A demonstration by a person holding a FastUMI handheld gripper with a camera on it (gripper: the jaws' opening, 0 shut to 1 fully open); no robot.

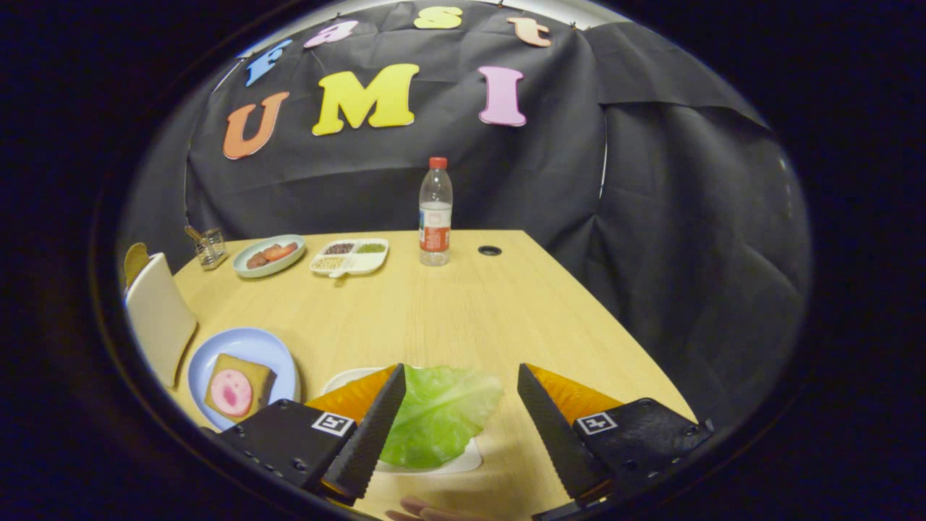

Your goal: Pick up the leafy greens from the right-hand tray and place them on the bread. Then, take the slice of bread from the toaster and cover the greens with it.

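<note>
A: Starting off to the left of the fingers: what is sitting there?

B: A white toaster (158, 318) is standing out past the left finger with a slice of bread (134, 262) poking up from it. Nearer in, just beside the left finger, a blue plate (249, 346) is carrying a bread slice with a round of sausage (237, 391) on top. That is where the greens are meant to go.

A: And the greens themselves?

B: The lettuce leaf (438, 416) is lying on a white tray (463, 461), between the fingers but crowding the left one. Its left edge is tucking behind that finger, while a bare gap of table (463, 311) is showing between the leaf and the right finger.

A: How is the gripper (459, 427) standing?

B: Its jaws are spread wide and holding nothing. Neither finger is pressing on the leaf.

A: Which way is the leaf running?

B: Its pale rib is pointing away and to the right, so the long axis is slanting across the gap rather than straight ahead.

A: So what is the coming move turning on?

B: I am judging that the fingers are needing to shift a little leftward and drop, so the leaf is centred before closing. Then the carry is going left, to the blue plate.

A: Anything farther out?

B: Beyond the fingers, a divided dish (350, 257) and a water bottle (435, 212) are standing well apart from the work. A person's fingertips (423, 511) are showing just behind the gripper.
</note>
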